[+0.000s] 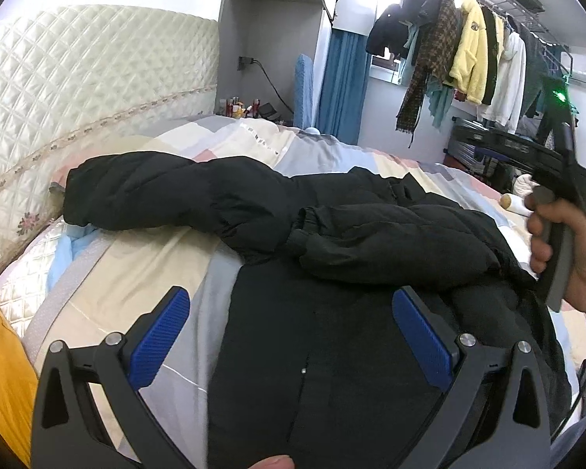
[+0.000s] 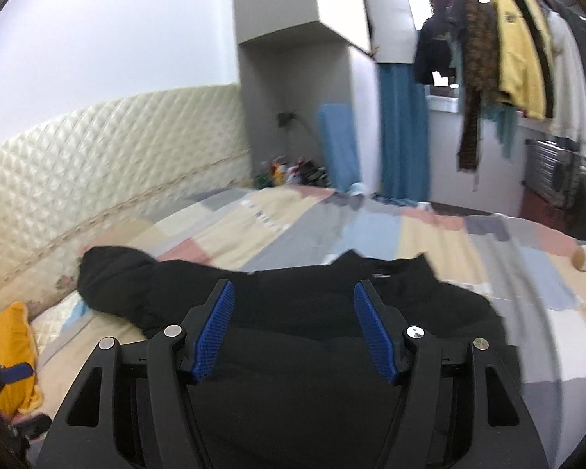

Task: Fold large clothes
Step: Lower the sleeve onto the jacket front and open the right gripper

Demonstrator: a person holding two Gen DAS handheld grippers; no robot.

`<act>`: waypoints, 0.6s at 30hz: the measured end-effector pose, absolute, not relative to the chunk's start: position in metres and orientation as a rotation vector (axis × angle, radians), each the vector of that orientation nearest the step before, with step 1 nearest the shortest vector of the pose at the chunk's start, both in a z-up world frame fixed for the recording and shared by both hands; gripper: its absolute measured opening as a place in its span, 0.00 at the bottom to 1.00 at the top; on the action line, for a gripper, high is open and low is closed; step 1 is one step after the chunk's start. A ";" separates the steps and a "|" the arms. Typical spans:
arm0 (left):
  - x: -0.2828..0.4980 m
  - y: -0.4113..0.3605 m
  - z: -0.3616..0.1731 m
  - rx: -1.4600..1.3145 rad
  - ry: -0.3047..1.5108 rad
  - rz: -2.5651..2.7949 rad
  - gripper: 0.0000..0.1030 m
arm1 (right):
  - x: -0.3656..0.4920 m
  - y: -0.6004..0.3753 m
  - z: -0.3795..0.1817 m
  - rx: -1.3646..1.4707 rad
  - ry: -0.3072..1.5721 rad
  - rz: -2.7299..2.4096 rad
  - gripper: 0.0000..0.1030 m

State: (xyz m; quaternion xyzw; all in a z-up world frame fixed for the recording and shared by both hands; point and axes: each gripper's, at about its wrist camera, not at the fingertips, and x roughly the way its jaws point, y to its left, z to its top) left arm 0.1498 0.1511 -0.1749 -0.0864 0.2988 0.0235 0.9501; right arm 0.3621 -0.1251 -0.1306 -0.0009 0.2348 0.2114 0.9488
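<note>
On the patchwork quilted bed [image 1: 144, 285] lies a soft, bulky black padded jacket [image 1: 332, 351]; both grippers [image 1: 289, 336] [image 2: 293, 328] hang spread, empty, above it; its far sleeve cuff looks easiest to pinch.

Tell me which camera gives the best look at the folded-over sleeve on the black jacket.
The left wrist view. There the folded-over sleeve lies sharp across the black jacket, its gathered cuff plain to see. In the right wrist view the jacket is blurred and partly behind the fingers, so that sleeve cannot be made out.

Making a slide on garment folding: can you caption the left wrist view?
Open left gripper over a black puffer jacket on the bed, one sleeve folded across it.
</note>
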 end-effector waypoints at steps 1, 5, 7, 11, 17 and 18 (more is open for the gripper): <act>0.150 0.149 -0.174 -0.172 0.607 0.057 1.00 | 0.362 -0.135 -0.131 0.009 0.481 0.416 0.60; 0.150 0.136 -0.175 -0.105 0.603 0.081 1.00 | 0.360 -0.185 -0.139 0.053 0.480 0.342 0.60; 0.151 0.129 -0.178 -0.084 0.610 0.080 1.00 | 0.358 -0.204 -0.146 0.055 0.483 0.313 0.60; 0.154 0.122 -0.179 -0.113 0.623 0.060 1.00 | 0.355 -0.236 -0.167 0.041 0.511 0.265 0.60; 0.156 0.108 -0.179 -0.163 0.607 0.040 1.00 | 0.353 -0.267 -0.212 0.002 0.574 0.214 0.60; 0.157 0.106 -0.179 -0.166 0.608 0.041 1.00 | 0.353 -0.272 -0.222 0.006 0.592 0.214 0.60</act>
